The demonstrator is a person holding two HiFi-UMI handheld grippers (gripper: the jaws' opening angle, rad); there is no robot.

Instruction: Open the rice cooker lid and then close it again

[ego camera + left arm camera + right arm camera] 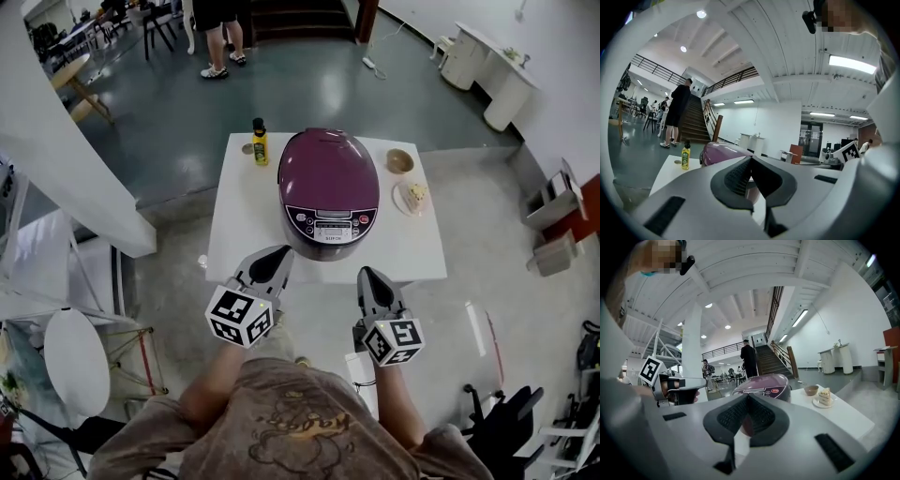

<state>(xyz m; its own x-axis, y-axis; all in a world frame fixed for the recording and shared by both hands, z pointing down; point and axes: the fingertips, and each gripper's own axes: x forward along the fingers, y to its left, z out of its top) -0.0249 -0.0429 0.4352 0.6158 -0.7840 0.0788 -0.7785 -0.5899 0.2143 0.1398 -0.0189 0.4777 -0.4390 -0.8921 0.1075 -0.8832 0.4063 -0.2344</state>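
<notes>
nothing really legible tbh, rice cooker (329, 192) panel print too tiny, bottle (260, 143) label at its 11 o'clock blurry, shirt (291, 427) script unreadable

Probably an open office hall: staircase (693, 119), mezzanine railing (656, 68), strip lights (851, 64).

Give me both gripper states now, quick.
Left gripper: jaws closed, holding nothing.
Right gripper: jaws closed, holding nothing.

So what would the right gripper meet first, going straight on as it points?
Probably the rice cooker, at its front; nothing shows between it and the right gripper, though depth is unclear.
</notes>
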